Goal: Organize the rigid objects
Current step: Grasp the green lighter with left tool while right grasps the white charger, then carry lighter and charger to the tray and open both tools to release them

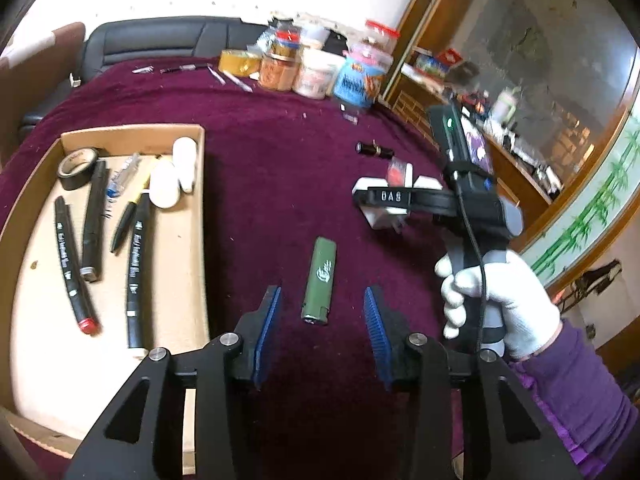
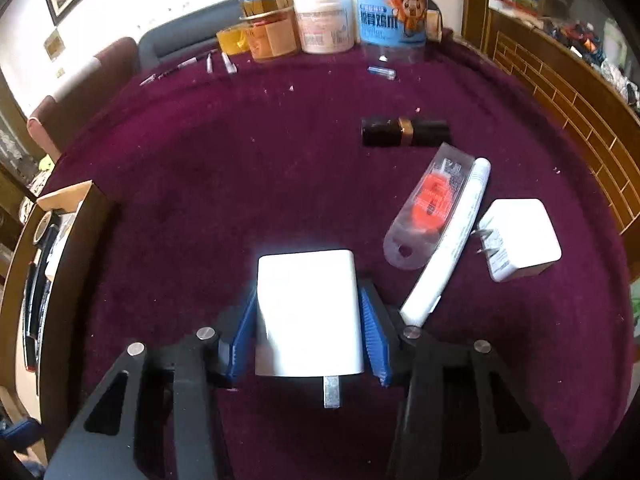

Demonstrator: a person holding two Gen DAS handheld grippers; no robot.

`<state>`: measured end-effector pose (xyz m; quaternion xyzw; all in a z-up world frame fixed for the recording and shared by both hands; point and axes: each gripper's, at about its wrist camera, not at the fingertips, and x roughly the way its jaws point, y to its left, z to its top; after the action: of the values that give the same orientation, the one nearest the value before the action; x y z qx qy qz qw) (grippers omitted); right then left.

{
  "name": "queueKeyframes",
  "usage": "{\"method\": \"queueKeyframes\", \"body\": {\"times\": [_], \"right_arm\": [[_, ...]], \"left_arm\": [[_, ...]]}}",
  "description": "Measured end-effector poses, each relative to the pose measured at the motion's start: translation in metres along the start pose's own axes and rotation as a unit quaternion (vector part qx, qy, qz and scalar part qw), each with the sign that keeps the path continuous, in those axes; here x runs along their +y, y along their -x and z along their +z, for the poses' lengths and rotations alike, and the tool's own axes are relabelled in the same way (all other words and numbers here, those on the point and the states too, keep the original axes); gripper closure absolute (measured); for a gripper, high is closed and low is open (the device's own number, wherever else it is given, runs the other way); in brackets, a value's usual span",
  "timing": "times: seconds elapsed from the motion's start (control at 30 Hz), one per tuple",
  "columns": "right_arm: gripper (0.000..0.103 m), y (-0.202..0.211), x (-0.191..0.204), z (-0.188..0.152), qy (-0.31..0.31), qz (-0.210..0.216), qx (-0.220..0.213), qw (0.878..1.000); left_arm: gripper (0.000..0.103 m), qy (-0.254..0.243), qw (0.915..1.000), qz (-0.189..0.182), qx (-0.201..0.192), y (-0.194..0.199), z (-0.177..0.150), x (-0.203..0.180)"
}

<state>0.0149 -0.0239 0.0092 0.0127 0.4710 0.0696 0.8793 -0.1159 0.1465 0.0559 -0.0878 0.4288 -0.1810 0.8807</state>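
- Right gripper (image 2: pixel 308 320) has its blue pads clamped on both sides of a white charger block (image 2: pixel 308 312). One metal prong sticks out the near end, toward the camera. Solid grip as far as I can see.
- From the left wrist view you can see that same right gripper (image 1: pixel 394 200) from the side, out over the maroon tablecloth (image 1: pixel 280 152), with a white-gloved hand (image 1: pixel 492 300) in a purple sleeve on the handle.
- Left gripper (image 1: pixel 322 308) is apart and empty. Nothing is pinched, and the pads aren't touching anything.
- A green lighter (image 1: pixel 319 282) lies flat on the cloth between and just past those left fingers, lengthwise, metal end toward the camera. Not touched.
- The cardboard tray (image 1: pixel 120 132) sits on the left side of the table. In it: a roll of black tape (image 1: pixel 77 167), several black markers (image 1: pixel 94 220) (one with a red tip), a pen, a clear little syringe-looking thing, and two white rounded pieces (image 1: pixel 176 176) near the far right corner.
- Loose on the cloth to the right of the held charger: a second white charger (image 2: pixel 520 236) with its prongs pointing left, a white tube (image 2: pixel 452 244) lying diagonally, and a clear pouch with something orange inside (image 2: pixel 428 212) resting against the tube.
- Further back there's a black lipstick with a gold band (image 2: pixel 406 131) lying on its side.
- Along the far edge there's a bunch of jars and tubs (image 2: pixel 324 20), plus a yellow tape roll and some small metal bits. That part is a little blurry.
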Motion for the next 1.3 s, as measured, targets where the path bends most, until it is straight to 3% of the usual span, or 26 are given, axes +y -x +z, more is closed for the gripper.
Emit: {"method": "queueKeyframes", "body": {"times": [0.17, 0.3, 0.43, 0.47, 0.5, 0.53, 0.73, 1.03, 1.17, 1.3], "right_arm": [[0.058, 0.016, -0.005, -0.022, 0.005, 0.015, 0.012, 1.000], [0.057, 0.031, -0.016, -0.044, -0.004, 0.040, 0.017, 0.999], [0.057, 0.036, -0.019, -0.052, -0.007, 0.049, 0.007, 0.999], [0.056, 0.037, -0.017, -0.056, -0.001, 0.044, -0.005, 0.999], [0.055, 0.035, -0.013, -0.056, 0.008, 0.036, -0.010, 0.999], [0.057, 0.036, -0.010, -0.057, 0.015, 0.033, -0.009, 0.999], [0.058, 0.040, -0.018, -0.058, -0.006, 0.066, -0.016, 0.998], [0.057, 0.068, -0.015, -0.057, -0.034, 0.137, -0.038, 0.989], [0.057, 0.083, 0.005, -0.051, -0.022, 0.166, -0.043, 0.985], [0.057, 0.093, 0.033, -0.044, -0.003, 0.191, -0.046, 0.981]], "left_arm": [[0.062, -0.025, 0.9988, 0.023, 0.034, -0.031, -0.001, -0.017], [0.062, -0.043, 0.9950, 0.062, 0.065, -0.070, 0.004, -0.029], [0.059, -0.099, 0.9874, 0.110, 0.055, -0.090, 0.007, -0.047], [0.064, -0.107, 0.9862, 0.114, 0.054, -0.090, 0.007, -0.050], [0.083, -0.109, 0.9870, 0.106, 0.050, -0.088, 0.005, -0.050], [0.087, -0.105, 0.9884, 0.097, 0.051, -0.086, 0.005, -0.047], [0.087, -0.049, 0.9968, 0.043, 0.046, -0.065, 0.005, -0.029], [0.087, 0.018, 0.9994, -0.023, -0.021, 0.005, 0.009, -0.005], [0.087, 0.037, 0.9976, -0.017, -0.056, 0.044, 0.012, 0.017], [0.087, 0.062, 0.9948, 0.026, -0.077, 0.073, 0.013, 0.056]]}}
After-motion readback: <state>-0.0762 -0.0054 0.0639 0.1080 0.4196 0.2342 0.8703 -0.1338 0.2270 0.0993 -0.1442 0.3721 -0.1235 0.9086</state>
